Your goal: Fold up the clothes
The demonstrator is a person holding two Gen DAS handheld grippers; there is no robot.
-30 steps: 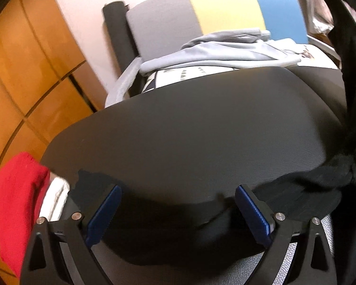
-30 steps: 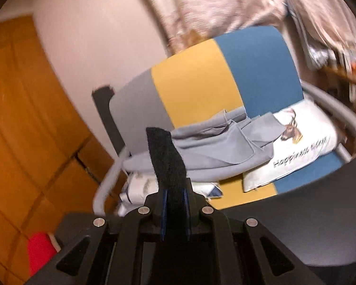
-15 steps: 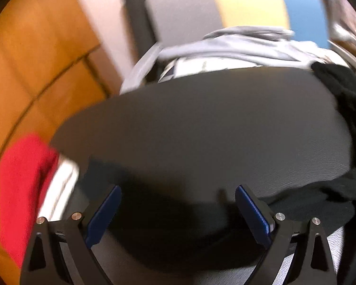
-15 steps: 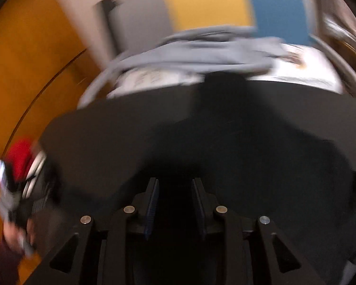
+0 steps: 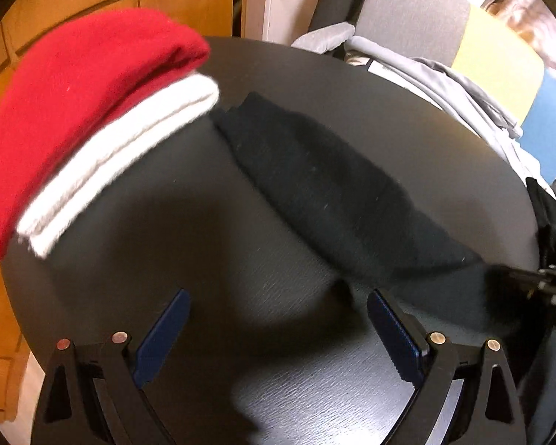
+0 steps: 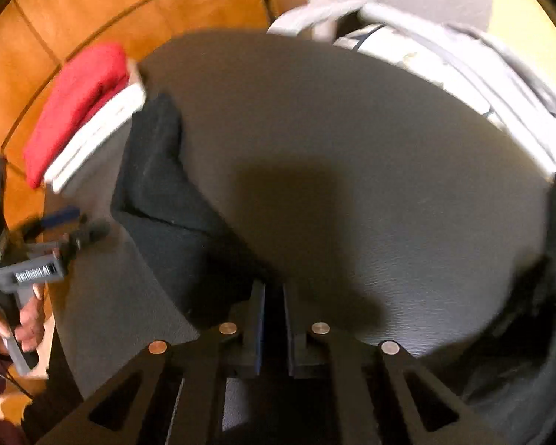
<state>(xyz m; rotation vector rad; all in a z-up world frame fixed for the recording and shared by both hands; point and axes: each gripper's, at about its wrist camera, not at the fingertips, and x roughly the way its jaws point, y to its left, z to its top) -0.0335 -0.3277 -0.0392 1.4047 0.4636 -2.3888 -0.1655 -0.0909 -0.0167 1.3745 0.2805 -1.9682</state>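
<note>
While a second ago the black garment (image 5: 337,185) hung lifted, it now lies as a folded strip on the table (image 6: 352,155) beside the red and white stack (image 5: 92,111) | right tongs (image 6: 273,296) nearly closed on its end | left tongs (image 5: 278,319) wide open, empty | fold laid down.

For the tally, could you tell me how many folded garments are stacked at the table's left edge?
2: a red garment on top and a white garment directly beneath it. Anything under those would be hidden.
</note>
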